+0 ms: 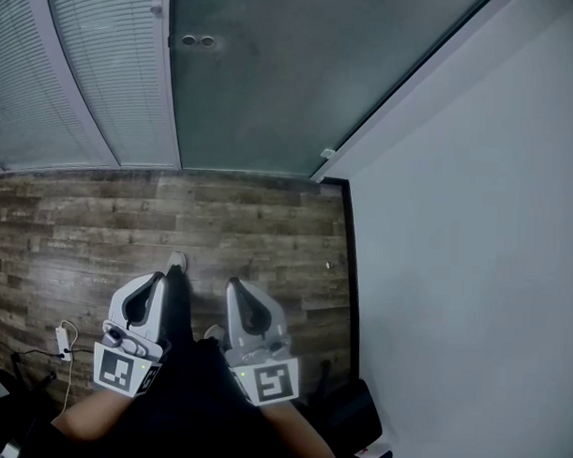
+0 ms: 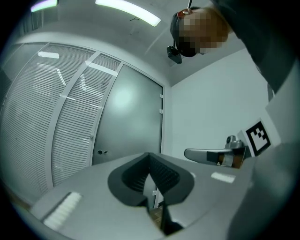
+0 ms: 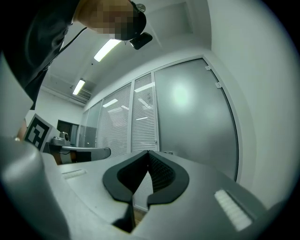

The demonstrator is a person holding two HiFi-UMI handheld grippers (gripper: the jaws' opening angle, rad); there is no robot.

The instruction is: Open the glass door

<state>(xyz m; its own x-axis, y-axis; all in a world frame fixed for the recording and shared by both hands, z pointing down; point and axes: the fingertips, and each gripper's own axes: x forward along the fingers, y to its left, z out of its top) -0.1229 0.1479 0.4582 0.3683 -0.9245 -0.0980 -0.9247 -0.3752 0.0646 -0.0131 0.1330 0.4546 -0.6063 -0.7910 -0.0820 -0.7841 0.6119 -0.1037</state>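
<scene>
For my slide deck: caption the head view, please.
Left gripper and right gripper, both shut, face the closed glass door.

- A grey-brown wood-plank floor (image 1: 80, 226) is being shown across the lower left of the head view, its boards lying sideways.
- A plain white wall (image 1: 474, 230) is being seen filling the right side, and its foot is being edged by a narrow black skirting strip (image 1: 351, 273).
- Glazed panels with white horizontal slatted blinds (image 1: 104, 76) are being seen at the top left, divided by pale upright frames.
- A thin white cable with a small white plug block (image 1: 63, 340) is being left lying on the floor near the left edge.
- A long white ceiling light strip (image 2: 129, 11) is being seen glowing overhead.
</scene>
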